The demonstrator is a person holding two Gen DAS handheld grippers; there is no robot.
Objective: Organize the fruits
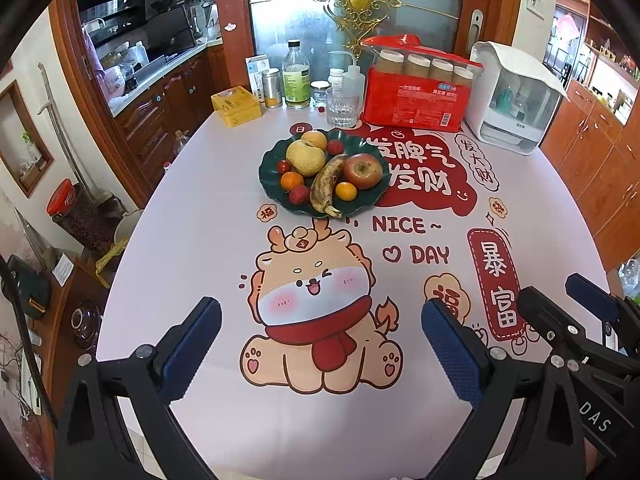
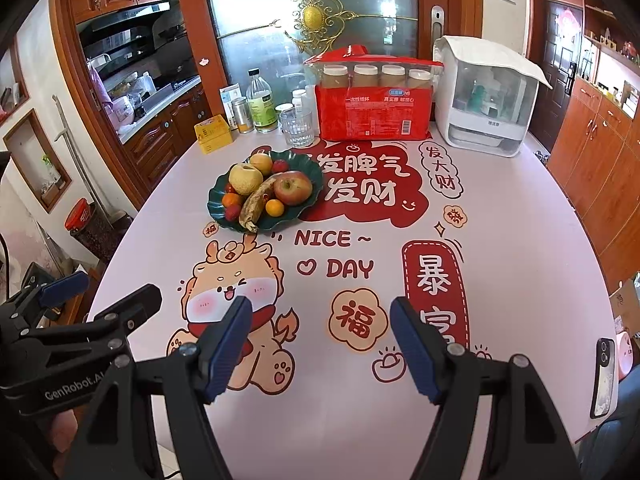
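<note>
A: Fruit location?
B: All on the dark green plate (image 1: 272, 196), far half of the table (image 1: 200, 208). Red apple (image 1: 363, 170), spotty banana (image 1: 327, 186), big yellow pear (image 1: 305, 157), oranges, small red fruits.

A: Grippers?
B: Left gripper (image 1: 320, 344) jaws spread, nothing between, over the cartoon dragon (image 1: 316, 304) print. Right gripper (image 2: 320, 344) also spread apart and empty, near edge of the table. Both well short of the plate.

A: Readable text?
B: Tablecloth says "NICE ~ DAY", plus 发财, 发大财, 暴富, 福. Red bag (image 2: 372, 108) reads 一次性纸杯, behind the plate. Left tool's body reads "GenRobot.AI" in the right view; "DAS" on the right tool in the left view.

A: Other labels?
B: Yellow tin (image 1: 236, 106), glass bottle (image 1: 296, 76) with green label, white appliance (image 1: 512, 96): print too small to read.
</note>
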